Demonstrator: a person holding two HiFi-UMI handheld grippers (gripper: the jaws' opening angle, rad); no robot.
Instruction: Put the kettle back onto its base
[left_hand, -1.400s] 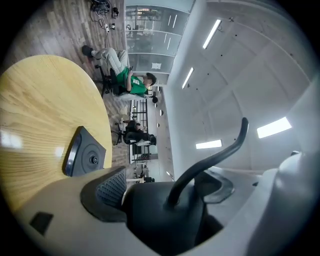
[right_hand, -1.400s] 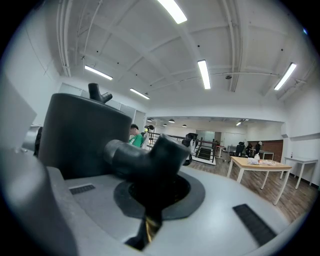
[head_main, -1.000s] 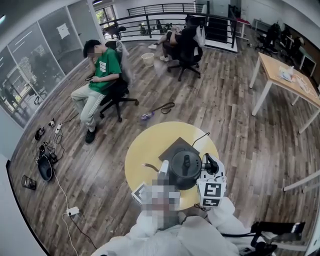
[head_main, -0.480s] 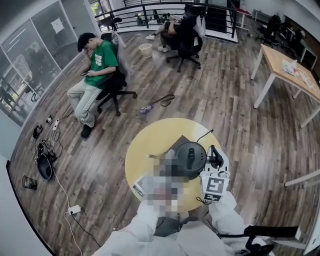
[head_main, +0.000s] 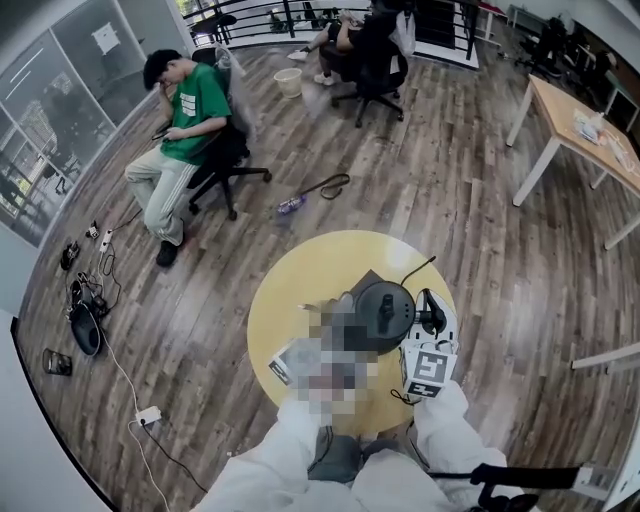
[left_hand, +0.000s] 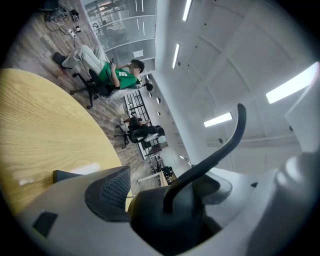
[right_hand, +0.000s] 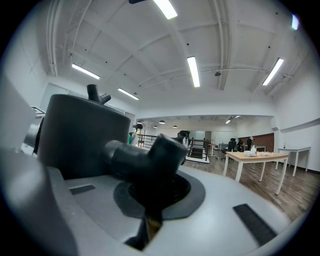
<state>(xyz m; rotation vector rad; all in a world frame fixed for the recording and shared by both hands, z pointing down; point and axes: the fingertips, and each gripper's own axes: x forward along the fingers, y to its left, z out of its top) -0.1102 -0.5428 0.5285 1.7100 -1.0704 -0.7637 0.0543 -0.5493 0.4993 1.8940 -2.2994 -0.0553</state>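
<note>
A black gooseneck kettle (head_main: 385, 315) hangs over the round yellow table (head_main: 290, 290), above the near part of its dark square base (head_main: 362, 284). I cannot tell whether it touches the base. My right gripper (head_main: 431, 322) is shut on the kettle's handle (right_hand: 145, 155), with the kettle's body (right_hand: 80, 135) to the left of it. My left gripper (head_main: 340, 312) comes in from the other side, partly under a blurred patch. Its wide jaws are closing, with the foot of the thin curved spout (left_hand: 215, 150) wedged between them.
A cord (head_main: 418, 268) runs off the base across the far table edge. A person in a green shirt (head_main: 185, 105) sits on an office chair at the upper left. Cables and plugs (head_main: 85, 310) lie on the wooden floor at the left. A wooden desk (head_main: 585, 125) stands at the right.
Both grippers and the kettle have moved together away from me and lower, from the table's near side to over the base.
</note>
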